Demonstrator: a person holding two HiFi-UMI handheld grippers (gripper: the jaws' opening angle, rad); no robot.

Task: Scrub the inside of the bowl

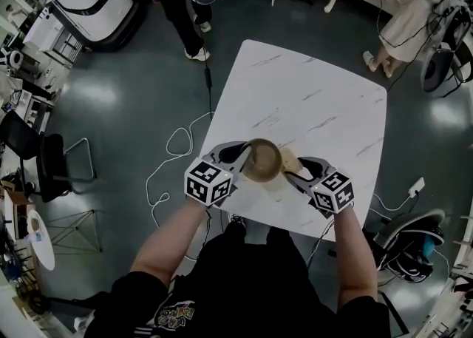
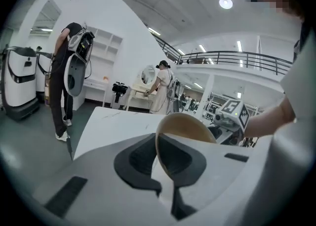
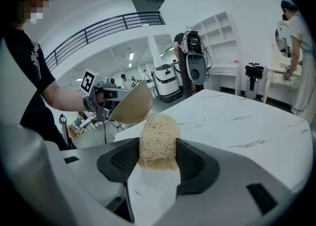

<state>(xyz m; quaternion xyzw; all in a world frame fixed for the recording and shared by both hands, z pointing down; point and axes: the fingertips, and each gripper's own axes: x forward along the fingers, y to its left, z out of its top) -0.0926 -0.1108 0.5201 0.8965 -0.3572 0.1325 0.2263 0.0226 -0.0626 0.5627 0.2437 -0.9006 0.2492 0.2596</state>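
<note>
A tan bowl [image 1: 262, 160] hangs above the near edge of the white marble table [image 1: 310, 100], tilted on its side. My left gripper [image 1: 246, 157] is shut on the bowl's rim [image 2: 159, 143], which stands between the two dark pads. My right gripper [image 1: 293, 171] is shut on a beige fibrous scrubber [image 3: 158, 141], held just right of the bowl and apart from it. In the right gripper view the bowl [image 3: 131, 105] shows its outer side to the left of the scrubber. The bowl's inside [image 2: 190, 128] faces away from the left gripper view's camera.
Cables [image 1: 174, 159] trail on the dark floor left of the table. A person in white [image 1: 410, 11] stands at the far right, another in dark clothes [image 1: 181, 4] beyond the table's far corner. Machines and chairs ring the room.
</note>
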